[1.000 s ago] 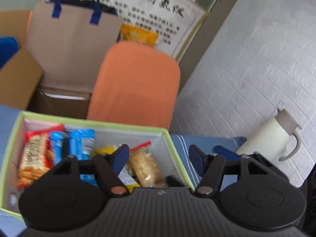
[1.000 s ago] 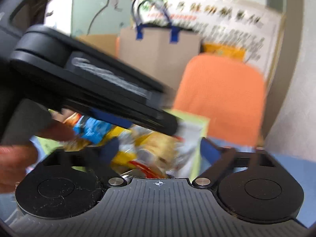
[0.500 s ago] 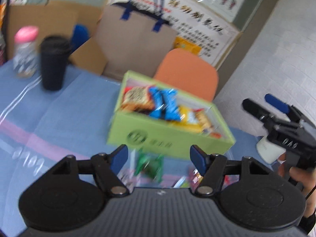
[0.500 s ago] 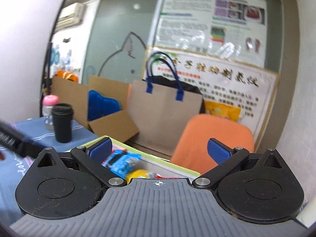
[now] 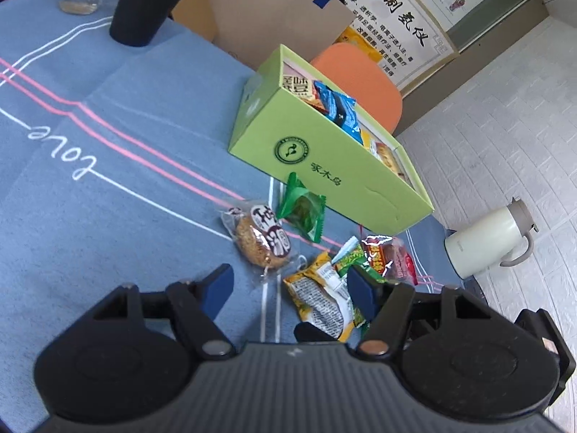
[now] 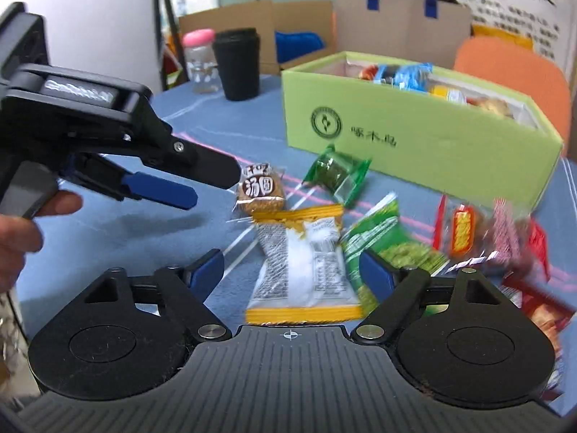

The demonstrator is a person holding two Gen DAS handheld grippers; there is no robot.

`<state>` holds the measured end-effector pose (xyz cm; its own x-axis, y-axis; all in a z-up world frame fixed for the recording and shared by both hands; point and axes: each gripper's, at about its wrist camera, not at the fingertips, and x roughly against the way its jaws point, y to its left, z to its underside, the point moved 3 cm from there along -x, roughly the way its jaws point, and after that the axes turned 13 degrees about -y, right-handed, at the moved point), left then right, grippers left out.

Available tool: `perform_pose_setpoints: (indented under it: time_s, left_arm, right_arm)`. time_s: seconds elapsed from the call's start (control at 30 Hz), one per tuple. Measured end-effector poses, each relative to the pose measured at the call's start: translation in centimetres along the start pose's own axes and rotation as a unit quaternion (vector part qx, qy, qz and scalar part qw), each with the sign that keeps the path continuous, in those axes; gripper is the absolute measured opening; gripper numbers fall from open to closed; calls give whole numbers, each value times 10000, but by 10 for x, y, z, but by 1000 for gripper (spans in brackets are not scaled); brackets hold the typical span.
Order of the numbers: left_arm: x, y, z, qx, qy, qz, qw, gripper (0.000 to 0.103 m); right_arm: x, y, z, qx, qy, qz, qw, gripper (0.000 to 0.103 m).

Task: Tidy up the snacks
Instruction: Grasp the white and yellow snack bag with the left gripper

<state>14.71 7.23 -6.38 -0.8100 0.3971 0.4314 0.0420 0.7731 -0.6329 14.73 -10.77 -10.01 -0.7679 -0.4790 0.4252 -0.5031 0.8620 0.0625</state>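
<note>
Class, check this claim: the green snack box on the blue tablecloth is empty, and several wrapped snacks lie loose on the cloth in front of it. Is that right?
Not quite. The green snack box is not empty: the left wrist view shows packets inside it, among them a blue packet. The rest holds: wrapped snacks such as the green-wrapped sweet lie loose on the blue tablecloth in front.

A table under a blue cloth (image 5: 90,166) striped pink and white fills the foreground. Beyond it at 1 o'clock stands an orange chair (image 5: 364,75) before a poster (image 5: 393,11) of Chinese characters. A white brick-pattern surface (image 5: 505,115) spreads at 3 o'clock, where a cream jug (image 5: 483,241) stands.
</note>
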Motion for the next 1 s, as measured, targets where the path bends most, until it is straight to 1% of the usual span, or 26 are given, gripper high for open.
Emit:
perform_pose_setpoints:
  time_s: [0.13, 0.2, 0.23, 0.3, 0.37, 0.43, 0.5, 0.53, 0.6, 0.63, 0.7, 0.73, 0.77, 0.83, 0.93, 1.0]
  left_arm:
    - [7, 14, -1, 236, -16, -26, 9997, 68]
    - [9, 16, -2, 304, 21, 8, 9995, 68]
    - [10, 15, -2, 291, 44, 43, 9996, 68]
    - [9, 10, -2, 210, 141, 77, 9997, 68]
    - [3, -1, 1, 89, 263, 130, 9995, 68]
    - [-7, -13, 5, -33, 417, 159, 9990, 68]
    - [-17, -24, 10, -219, 548, 147, 9981, 68]
    - [-22, -28, 13, -314, 589, 89, 9977, 68]
    - [-29, -36, 19, -554, 604, 32, 9966, 68]
    - [-33, -38, 22, -647, 656, -5, 9957, 67]
    - [-41, -39, 29, -719, 801, -23, 9942, 49]
    - [-43, -40, 31, -814, 810, -49, 9934, 44]
    - [-40, -42, 33, -915, 818, -39, 9924, 37]
    - [-31, -49, 36, -1045, 790, 109, 9913, 36]
    - [-20, -64, 36, -1154, 694, 246, 9906, 36]
    - [-19, -77, 27, -1235, 559, 320, 9903, 36]
  right_arm:
    - [-10, 6, -1, -188, 77, 4, 9998, 77]
    - [-12, 12, -2, -154, 126, 81, 9998, 76]
    - [-9, 17, -2, -166, 124, 15, 9998, 76]
    - [-3, 22, -2, -230, 120, -124, 9996, 75]
    - [2, 19, -2, -241, 68, 68, 9997, 76]
    - [2, 11, -2, -398, 84, 253, 9989, 76]
    - [0, 7, 3, -623, 152, 186, 9978, 76]
    - [0, 8, 4, -591, 106, 190, 9980, 76]
    - [-1, 11, 4, -419, 120, 252, 9987, 70]
    - [-1, 12, 4, -337, 112, 251, 9991, 64]
    - [-3, 13, 4, -169, 71, 296, 9994, 57]
    - [-3, 14, 5, -46, 40, 354, 9994, 47]
    - [-2, 15, 5, 69, 17, 416, 9991, 32]
    - [8, 17, 4, 25, -39, 382, 9993, 23]
    - [29, 17, 3, -25, -220, 380, 9990, 22]
    - [38, 16, -2, -26, -347, 413, 9985, 22]
